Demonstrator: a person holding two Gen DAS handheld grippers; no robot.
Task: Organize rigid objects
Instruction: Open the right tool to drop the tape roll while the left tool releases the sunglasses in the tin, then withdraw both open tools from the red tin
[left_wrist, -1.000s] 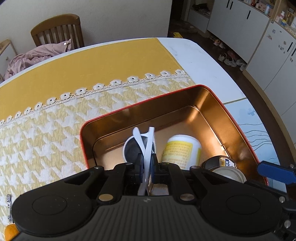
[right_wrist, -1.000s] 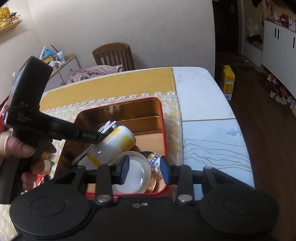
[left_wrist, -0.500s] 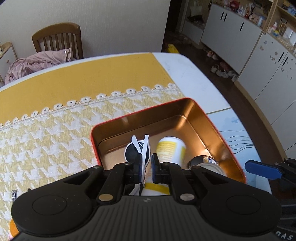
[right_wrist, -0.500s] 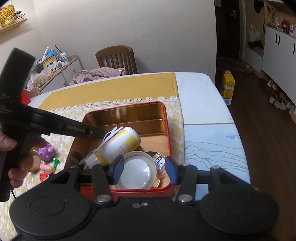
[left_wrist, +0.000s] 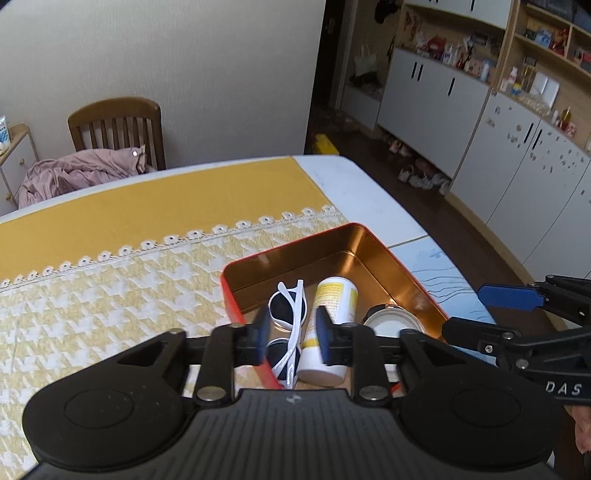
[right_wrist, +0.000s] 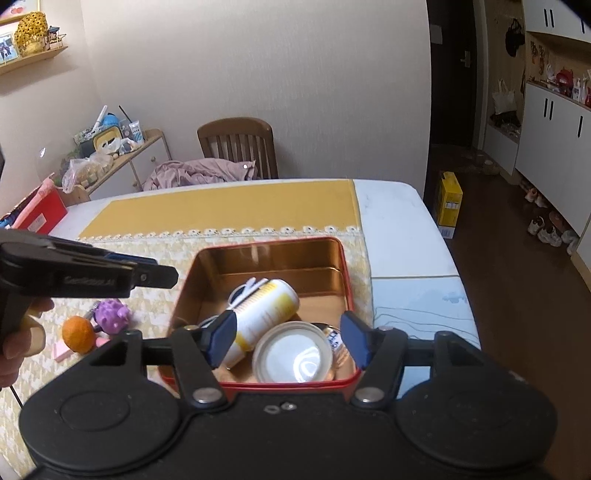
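Red tin (right_wrist: 349, 280) w/ copper-coloured inside sits on the houndstooth cloth (left_wrist: 110, 295) near the counter's right edge, just short of the bare white strip (right_wrist: 406, 229). Inside the tin: white sunglasses (left_wrist: 291, 321) lying along its left wall, a white-and-yellow bottle (left_wrist: 330, 325) on its side touching them, and a round white lid (right_wrist: 293, 356) over a small can (right_wrist: 338, 341) at the near right corner.

Left gripper (left_wrist: 291, 334) hangs above the tin's near left part, jaws opening, nothing gripped; sunglasses & bottle show through the gap but lie below, not pinched. Right gripper (right_wrist: 291, 339) hovers over the tin's near edge, jaws also opening and wide apart, nothing betw. them; lid and bottle lie underneath.

Left of the tin on the cloth: an orange ball (right_wrist: 78, 334), a purple spiky toy (right_wrist: 110, 315), a pink block (right_wrist: 62, 350). Wooden chair (right_wrist: 238, 144) w/ pink fabric (right_wrist: 199, 171) stands at the far edge.
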